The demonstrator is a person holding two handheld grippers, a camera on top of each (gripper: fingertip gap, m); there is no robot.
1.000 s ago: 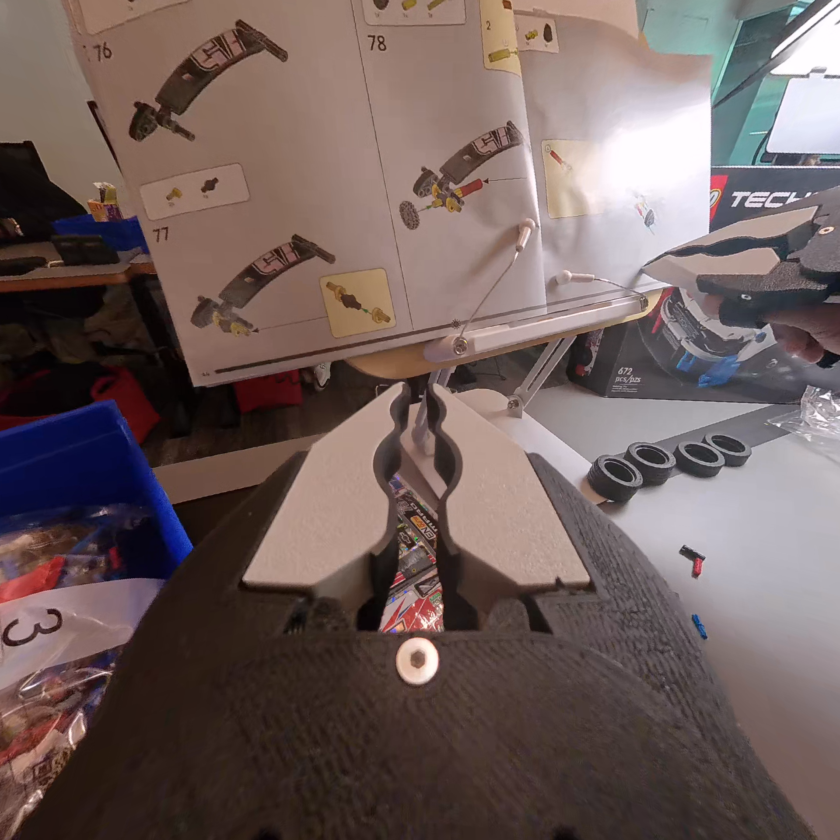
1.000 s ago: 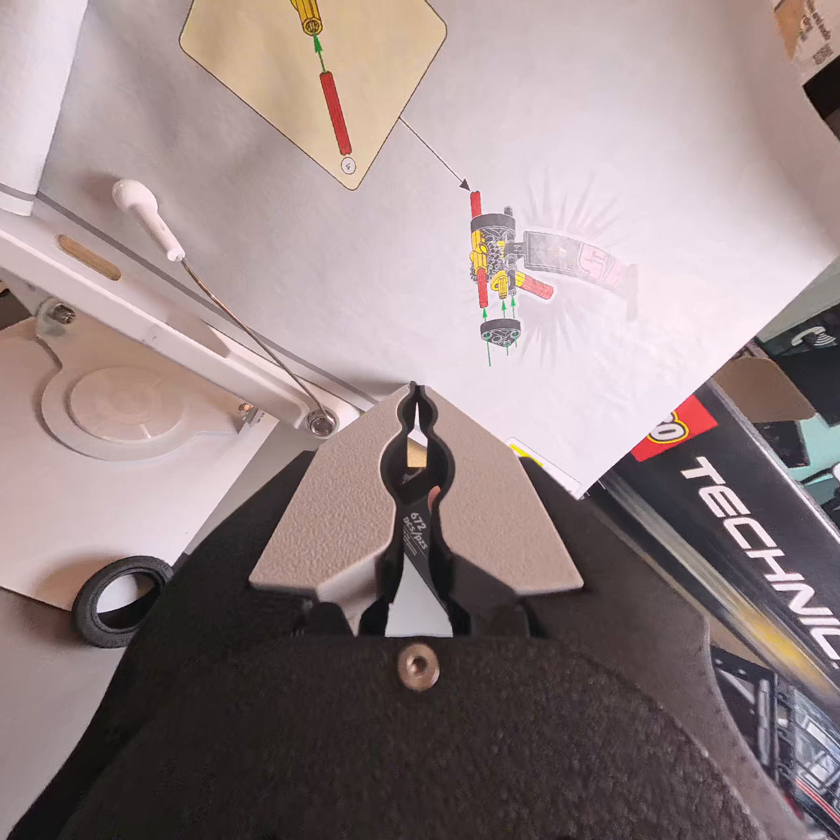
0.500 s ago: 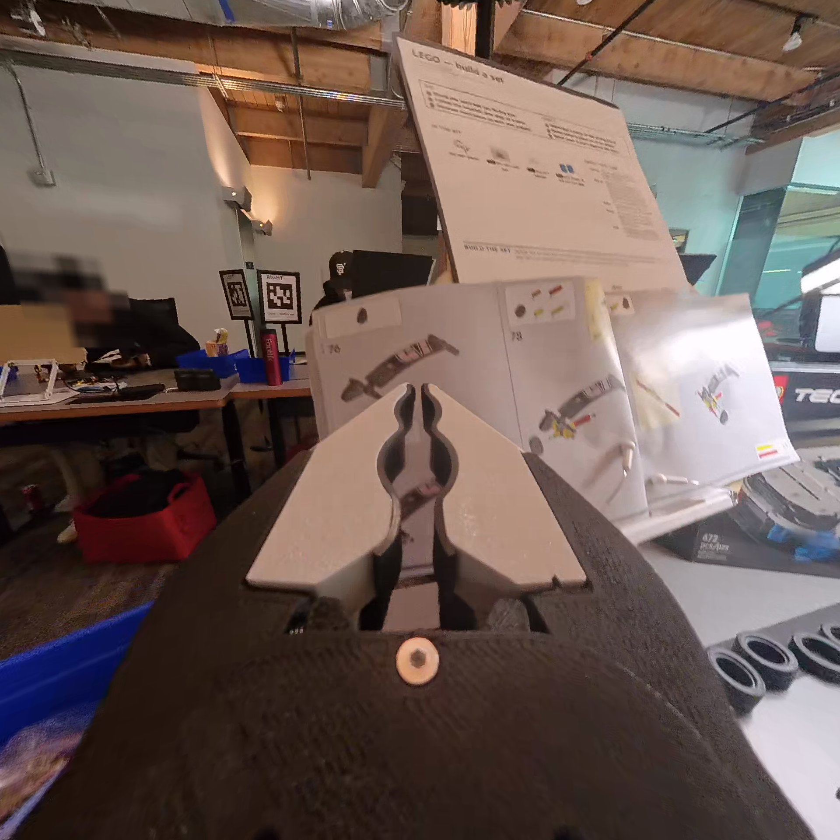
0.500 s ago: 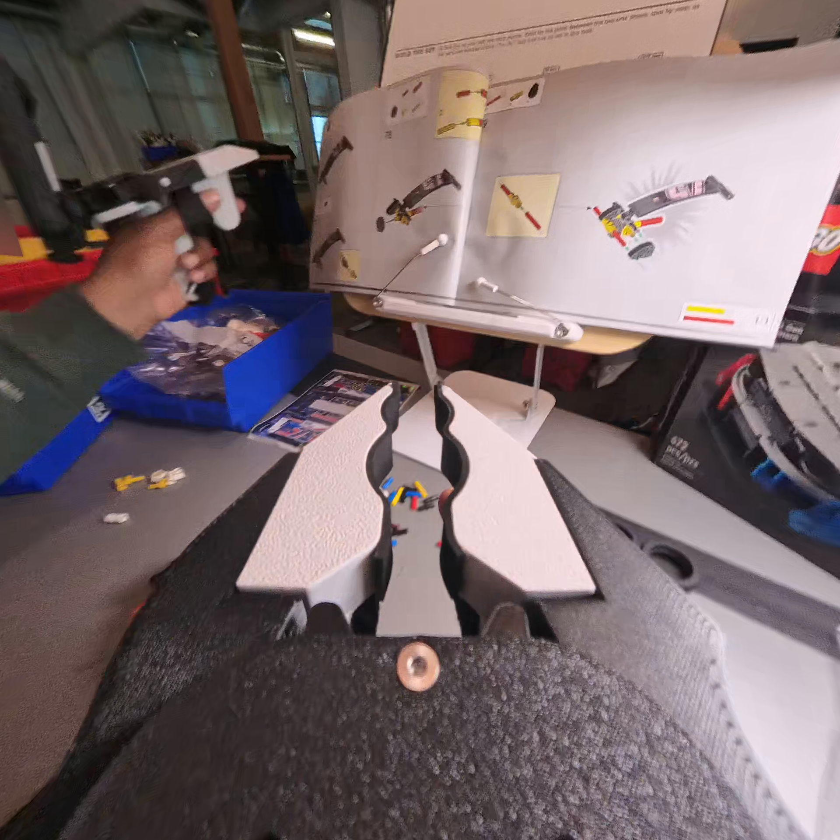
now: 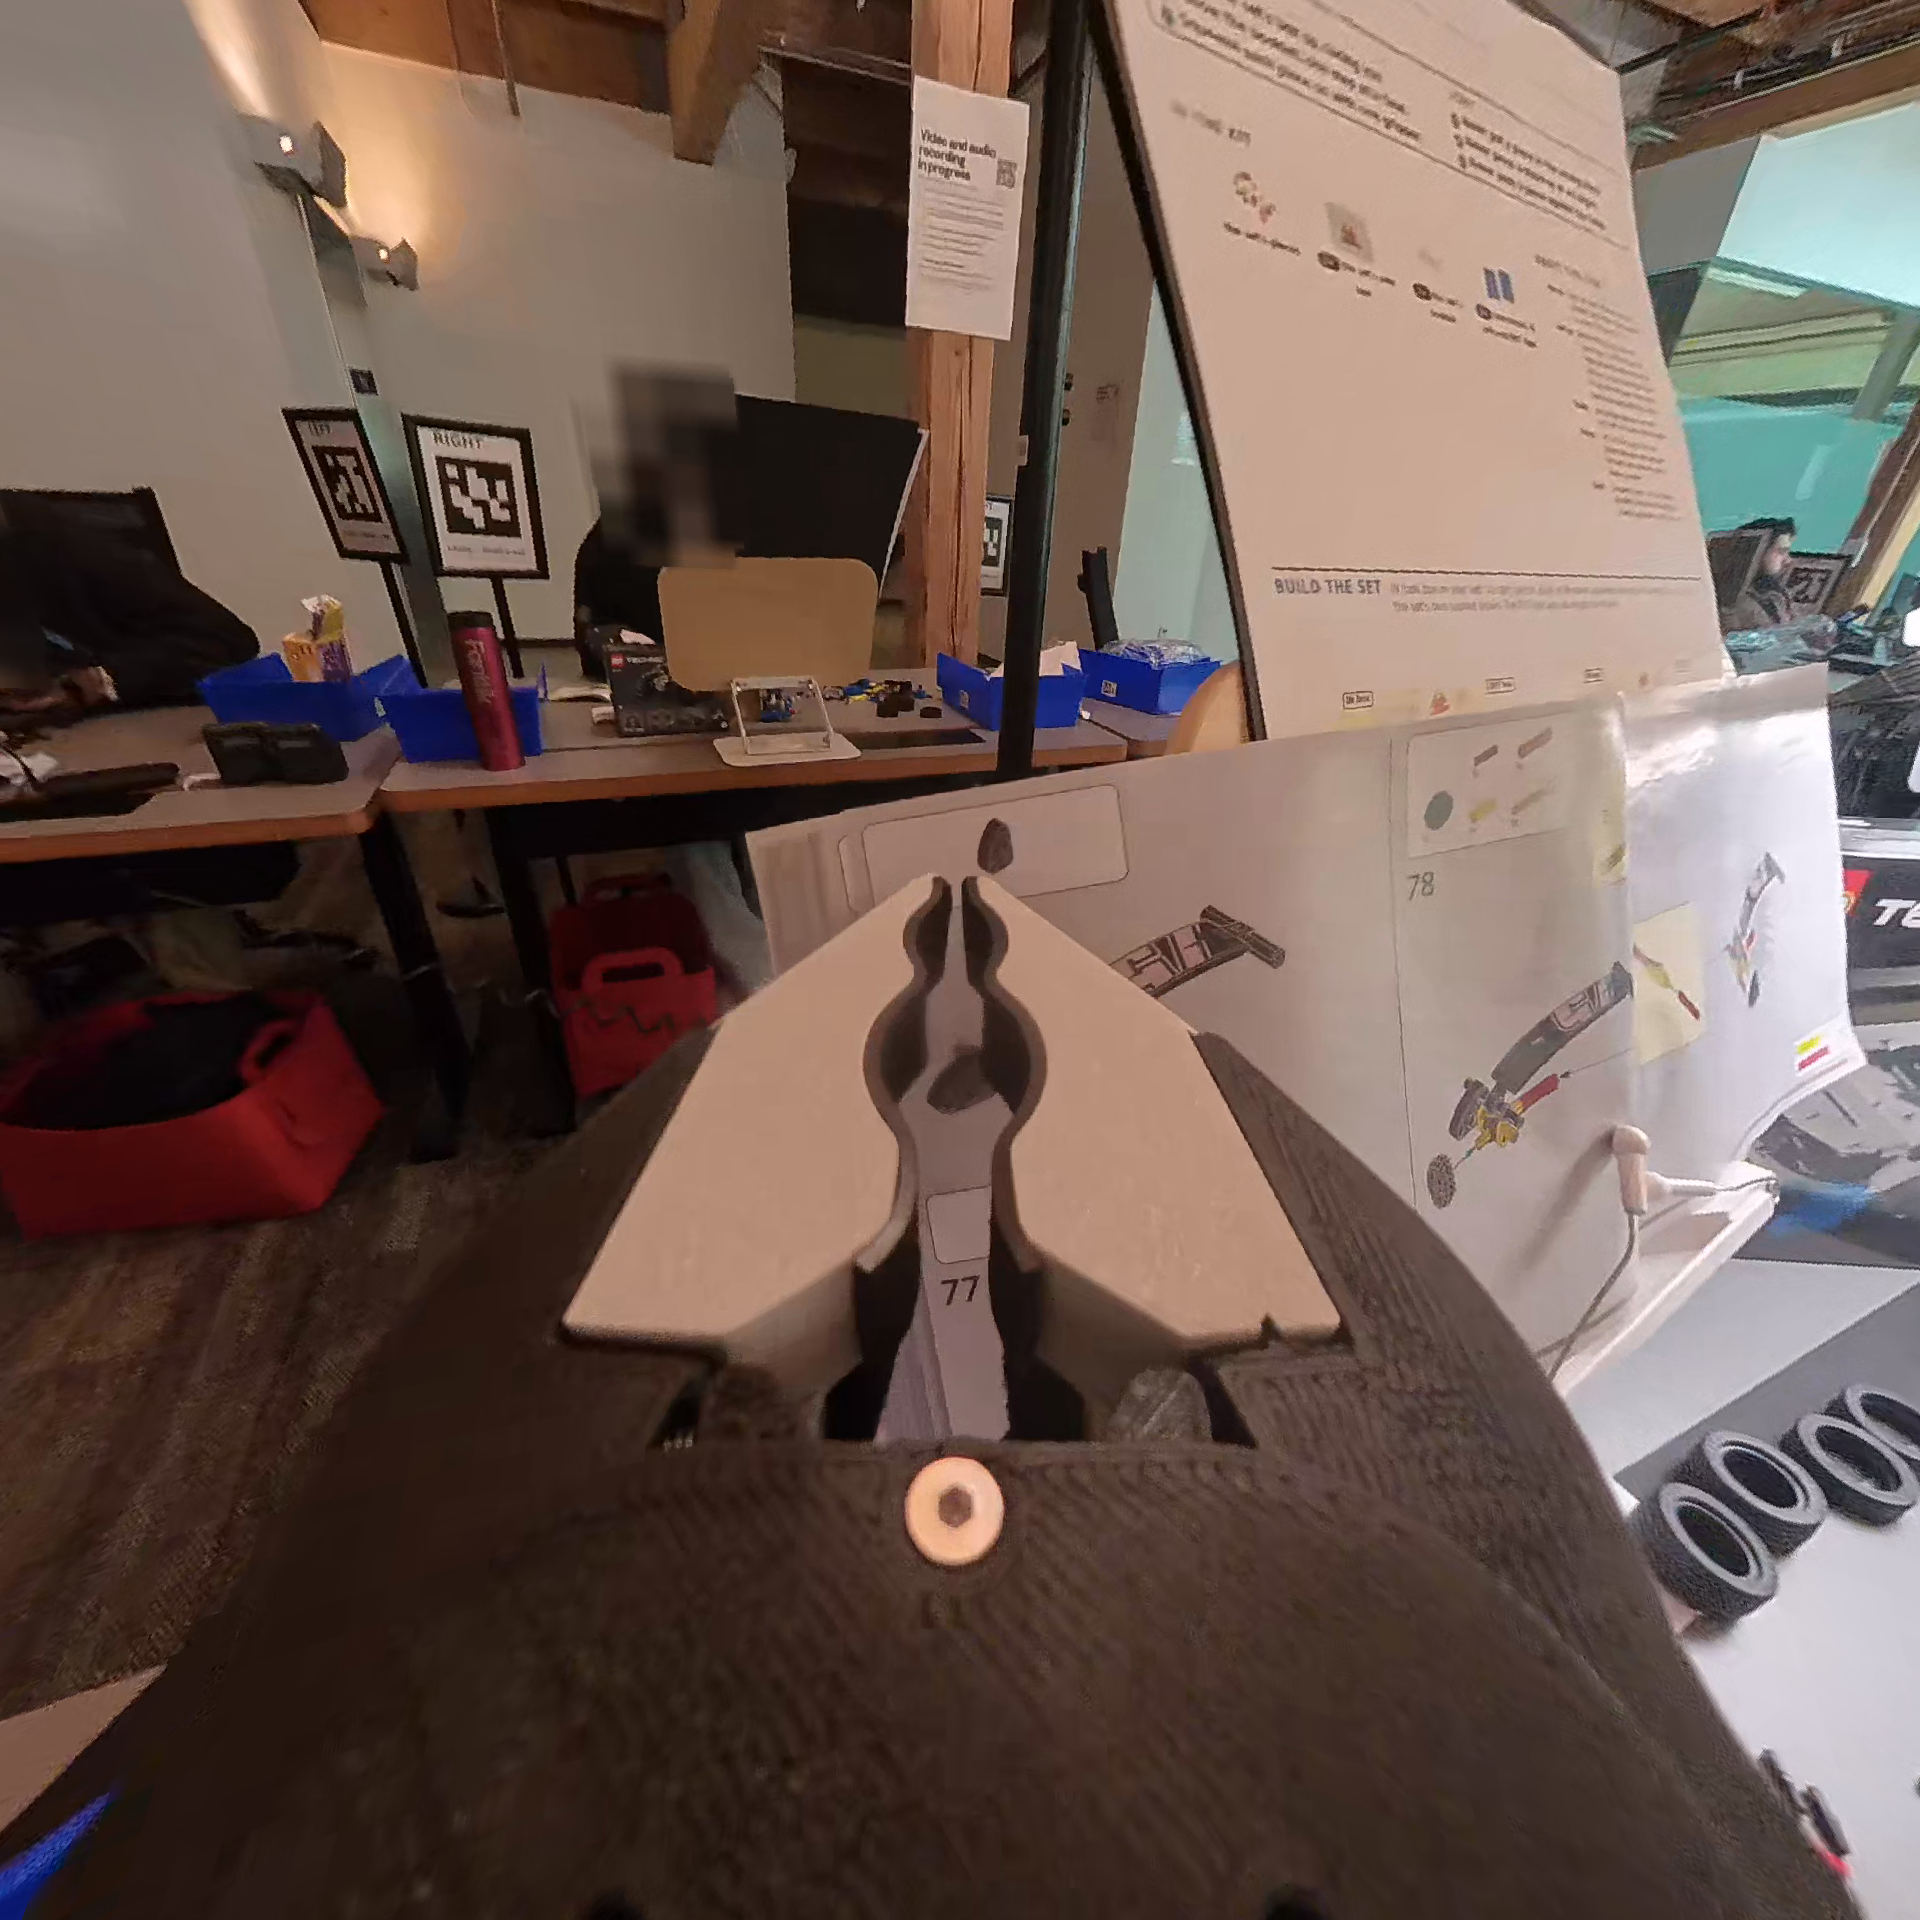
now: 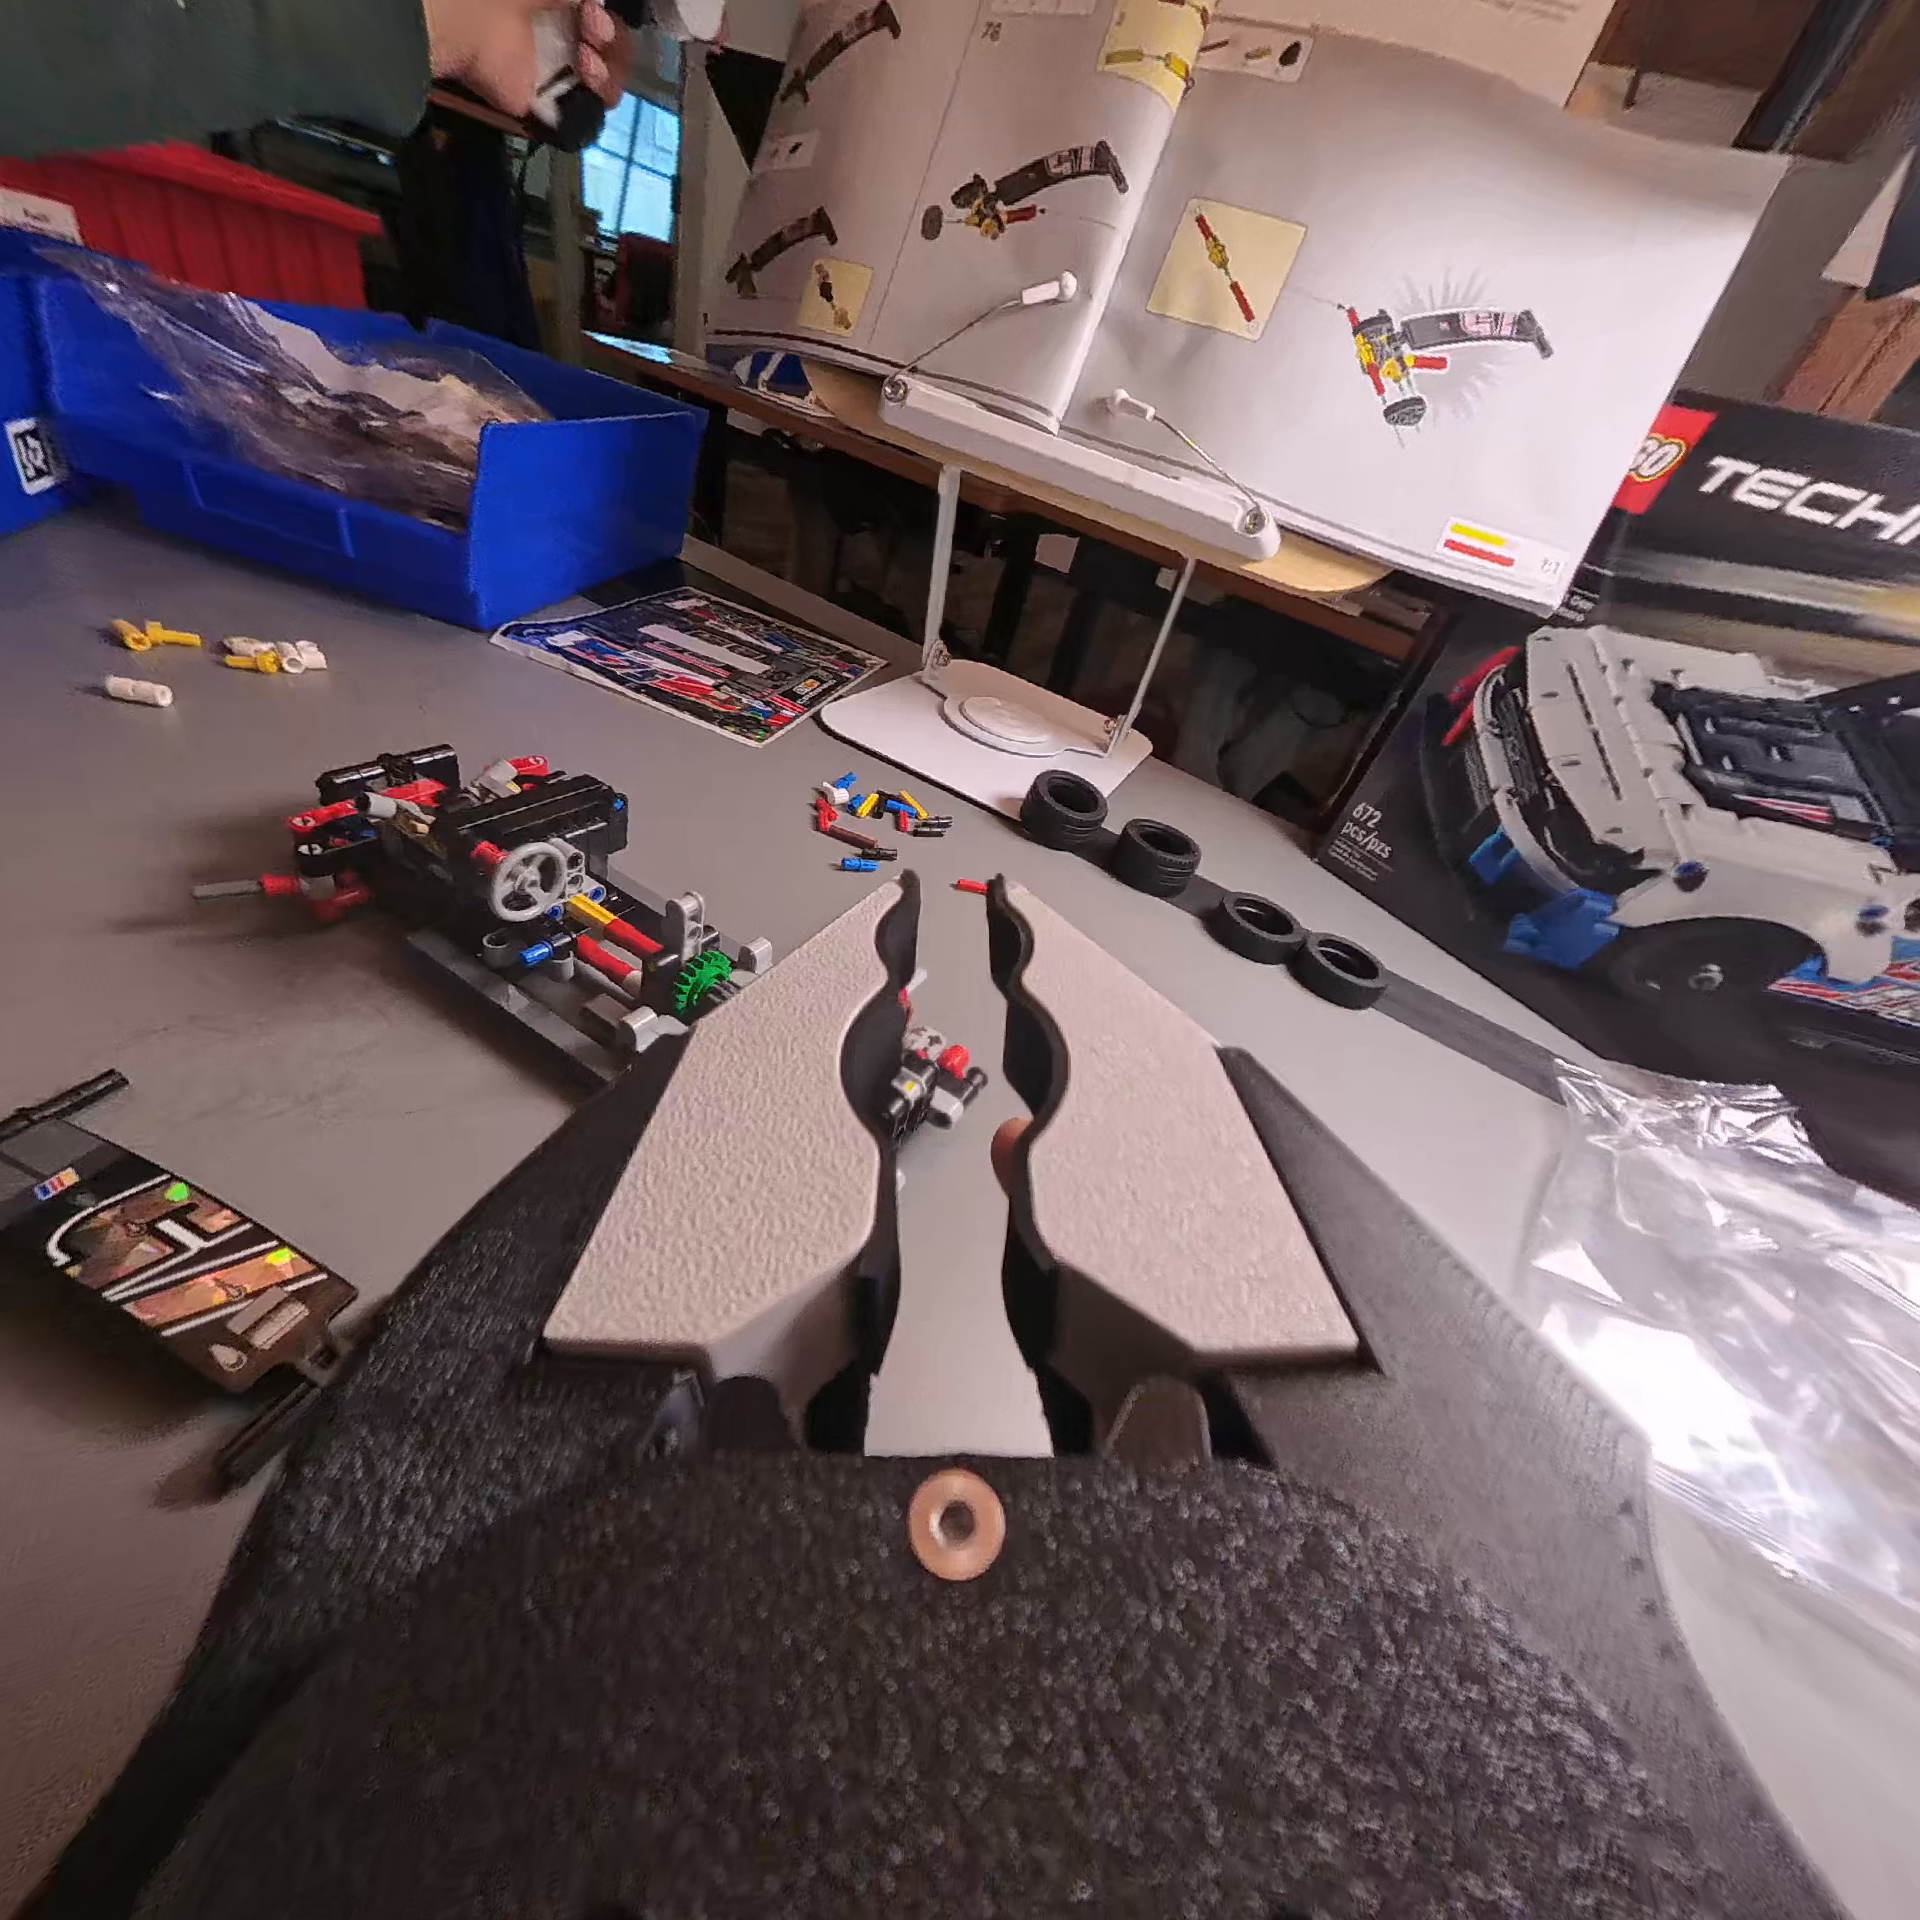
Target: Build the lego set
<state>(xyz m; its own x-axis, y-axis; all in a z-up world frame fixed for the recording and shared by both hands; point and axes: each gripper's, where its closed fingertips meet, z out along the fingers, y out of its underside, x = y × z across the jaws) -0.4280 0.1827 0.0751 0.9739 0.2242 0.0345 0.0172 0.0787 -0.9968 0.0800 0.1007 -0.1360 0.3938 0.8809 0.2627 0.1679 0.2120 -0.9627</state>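
Bins first: in the right wrist view we find a blue bin (image 6: 364,488) of bagged parts at far left, with a hand (image 6: 509,52) holding the left gripper above it at the top edge. Loose yellow and white pins (image 6: 208,655) lie on the grey table (image 6: 312,1091) in front of the bin. A dark printed panel (image 6: 177,1268) lies at the near left edge. Next we see the partly built chassis (image 6: 499,883), lying flat on the table, well apart from a sticker sheet (image 6: 691,665) behind it. A small heap of coloured pins (image 6: 878,816) sits beside the white book stand (image 6: 987,717), which carries the open instruction booklet (image 6: 1299,260); its pages bear printed step numbers and diagrams. The right gripper (image 6: 953,883) hovers over the table, jaws narrowly parted and empty; a small sub-assembly (image 6: 930,1075) lies on the table, seen between them. Four black tyres (image 6: 1153,857) run in a row to the right, then the printed set box (image 6: 1683,831) and a clear plastic bag (image 6: 1714,1299).

In the left wrist view, the left gripper (image 5: 956,883) is raised before the booklet (image 5: 1299,987), jaws almost closed, holding nothing. A white board (image 5: 1434,364) of printed text stands behind.
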